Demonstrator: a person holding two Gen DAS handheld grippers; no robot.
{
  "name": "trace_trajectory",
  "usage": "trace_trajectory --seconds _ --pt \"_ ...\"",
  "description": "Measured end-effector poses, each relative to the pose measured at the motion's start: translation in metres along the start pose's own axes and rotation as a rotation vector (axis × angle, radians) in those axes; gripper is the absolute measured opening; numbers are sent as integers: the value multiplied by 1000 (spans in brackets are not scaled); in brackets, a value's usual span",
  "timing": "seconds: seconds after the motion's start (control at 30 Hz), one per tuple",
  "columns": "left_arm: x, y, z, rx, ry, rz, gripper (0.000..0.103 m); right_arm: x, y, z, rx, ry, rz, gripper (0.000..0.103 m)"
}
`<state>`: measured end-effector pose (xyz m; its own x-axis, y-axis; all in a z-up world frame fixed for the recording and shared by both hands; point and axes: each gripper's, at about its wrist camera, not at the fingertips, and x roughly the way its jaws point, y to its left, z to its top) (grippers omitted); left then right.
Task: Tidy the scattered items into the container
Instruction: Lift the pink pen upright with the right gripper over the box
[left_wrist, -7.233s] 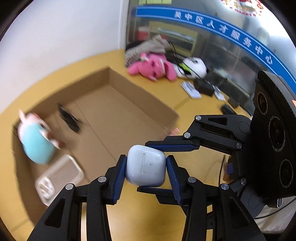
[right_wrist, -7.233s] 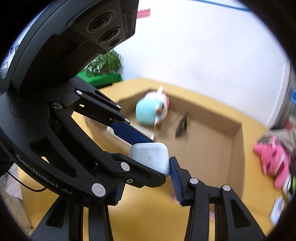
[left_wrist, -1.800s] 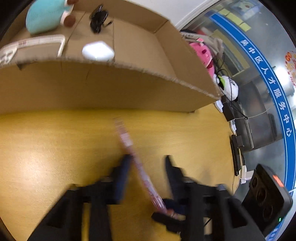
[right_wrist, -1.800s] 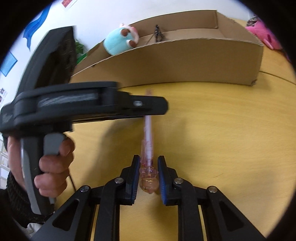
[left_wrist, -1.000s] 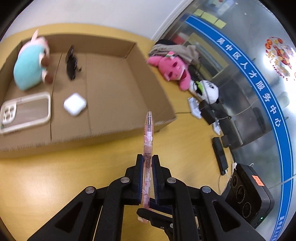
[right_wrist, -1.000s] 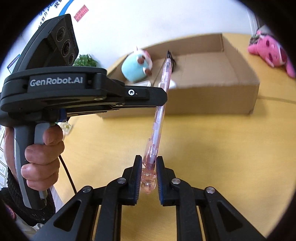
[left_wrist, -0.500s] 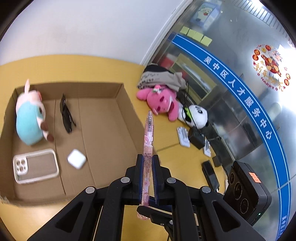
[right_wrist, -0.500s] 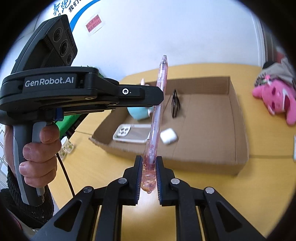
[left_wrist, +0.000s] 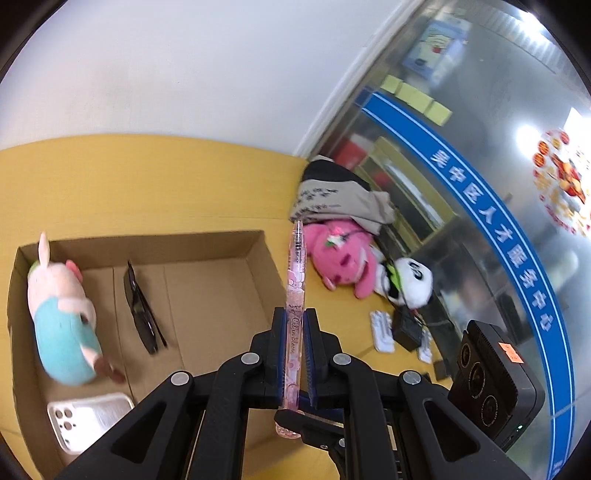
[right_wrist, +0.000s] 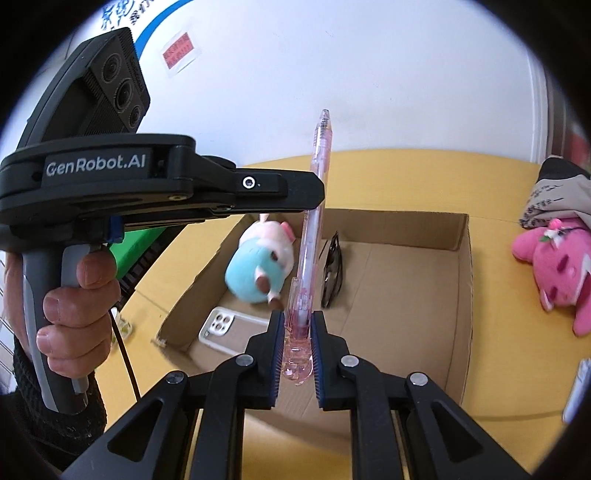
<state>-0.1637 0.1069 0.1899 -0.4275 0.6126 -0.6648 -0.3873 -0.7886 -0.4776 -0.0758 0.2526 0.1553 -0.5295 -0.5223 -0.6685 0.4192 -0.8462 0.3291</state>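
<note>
A clear pink pen is held between both grippers, its tip pointing up and away. My left gripper is shut on its middle. My right gripper is shut on its lower end, just above the round cap. The pen hangs in the air above the near side of the open cardboard box. In the box lie a teal and pink plush, black sunglasses and a clear phone case. The white earbud case is hidden behind the grippers.
A pink plush, a panda plush, a folded cloth and small black devices lie on the yellow table right of the box. A hand grips the left gripper's handle. A glass wall stands on the right.
Both grippers have risen together with the pen and moved forward toward the box. The box now sits lower and smaller in both views, with its inside showing.
</note>
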Motion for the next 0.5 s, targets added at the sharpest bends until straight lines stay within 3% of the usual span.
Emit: trace_trajectory --seconds 0.2,0.5 --pt "57 38 28 -81 76 25 8 56 -40 26 35 116 32 13" --pt "150 97 39 -222 227 13 8 133 -87 23 118 248 -9 13"
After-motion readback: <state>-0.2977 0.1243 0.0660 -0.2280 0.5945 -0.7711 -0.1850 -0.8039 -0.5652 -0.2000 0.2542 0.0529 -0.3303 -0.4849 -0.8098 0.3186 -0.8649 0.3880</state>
